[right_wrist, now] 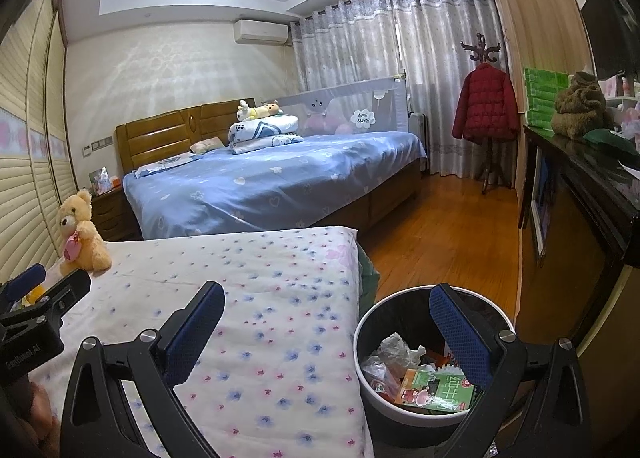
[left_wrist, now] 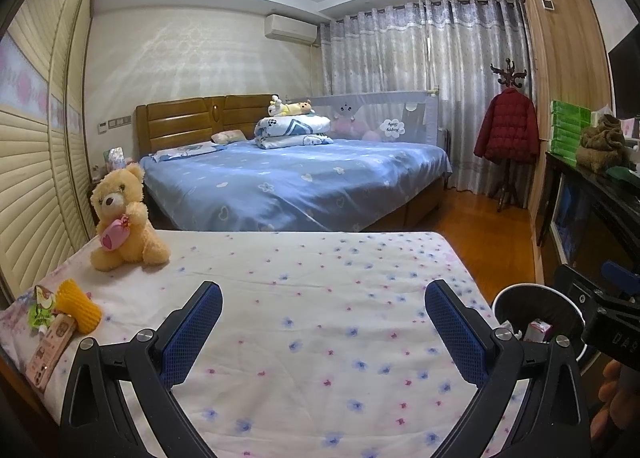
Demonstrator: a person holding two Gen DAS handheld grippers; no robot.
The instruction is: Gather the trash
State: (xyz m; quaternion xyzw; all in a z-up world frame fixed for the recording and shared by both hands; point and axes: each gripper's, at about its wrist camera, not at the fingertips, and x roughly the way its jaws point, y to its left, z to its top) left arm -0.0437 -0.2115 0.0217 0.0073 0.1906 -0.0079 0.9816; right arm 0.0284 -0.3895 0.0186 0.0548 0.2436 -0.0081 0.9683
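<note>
Trash lies at the left edge of the flowered bed [left_wrist: 304,298]: a yellow foam net sleeve [left_wrist: 78,304], a green wrapper [left_wrist: 40,312] and a pink carton [left_wrist: 50,350]. My left gripper [left_wrist: 324,322] is open and empty above the bed, to the right of that trash. A white trash bin [right_wrist: 372,386] stands on the floor beside the bed, holding wrappers and a green carton [right_wrist: 440,392]. My right gripper [right_wrist: 326,322] is open and empty, over the bed edge and the bin. The bin also shows in the left wrist view [left_wrist: 536,314].
A yellow teddy bear [left_wrist: 124,217] sits on the flowered bed's far left corner. A blue bed [left_wrist: 296,181] stands behind. A dark cabinet [right_wrist: 580,193] with stacked green boxes runs along the right. A wooden floor [right_wrist: 444,234] lies between.
</note>
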